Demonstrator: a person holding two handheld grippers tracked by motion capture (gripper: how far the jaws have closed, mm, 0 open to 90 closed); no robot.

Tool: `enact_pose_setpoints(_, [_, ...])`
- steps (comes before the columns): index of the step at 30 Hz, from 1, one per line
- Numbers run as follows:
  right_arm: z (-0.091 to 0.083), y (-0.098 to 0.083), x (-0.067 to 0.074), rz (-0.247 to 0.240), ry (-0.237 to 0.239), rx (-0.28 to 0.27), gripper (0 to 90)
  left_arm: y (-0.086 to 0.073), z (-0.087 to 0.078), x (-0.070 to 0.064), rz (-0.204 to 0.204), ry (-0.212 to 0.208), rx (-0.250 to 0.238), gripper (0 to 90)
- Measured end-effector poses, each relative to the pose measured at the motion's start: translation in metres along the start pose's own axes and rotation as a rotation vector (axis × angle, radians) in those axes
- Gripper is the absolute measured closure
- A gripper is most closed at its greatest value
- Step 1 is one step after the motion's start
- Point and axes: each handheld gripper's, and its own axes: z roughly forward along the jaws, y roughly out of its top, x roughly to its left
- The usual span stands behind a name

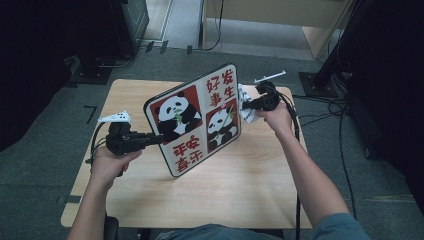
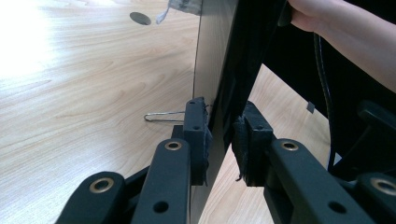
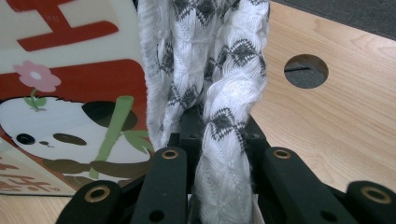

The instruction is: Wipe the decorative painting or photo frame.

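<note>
One panda board (image 1: 195,120), square, glossy, printed with two pandas and red characters, held tilted above the wooden table (image 1: 240,190), its lower corner close over the tabletop. Left gripper (image 1: 159,138) pinches the board's left edge; in the left gripper view both pads (image 2: 198,135) press on the thin panel (image 2: 219,70). Right gripper (image 1: 248,105) is clamped on one white-and-grey knitted cloth (image 1: 246,107), which lies against the board's right side; the right gripper view shows the cloth (image 3: 210,93) bunched between its jaws. One round hole (image 3: 306,71) in the tabletop.
</note>
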Motion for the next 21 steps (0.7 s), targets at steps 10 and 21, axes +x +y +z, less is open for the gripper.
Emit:
enact_pose_setpoints(10, [0.007,-0.012,-0.003,0.019,0.002,0.005,78.5,0.000,0.000,0.000,0.002,0.001,0.002,76.8])
enact_pose_setpoints(21, [0.015,-0.024,-0.007,0.031,0.002,0.011,78.5,0.000,0.000,0.000,0.003,0.001,0.004,76.8])
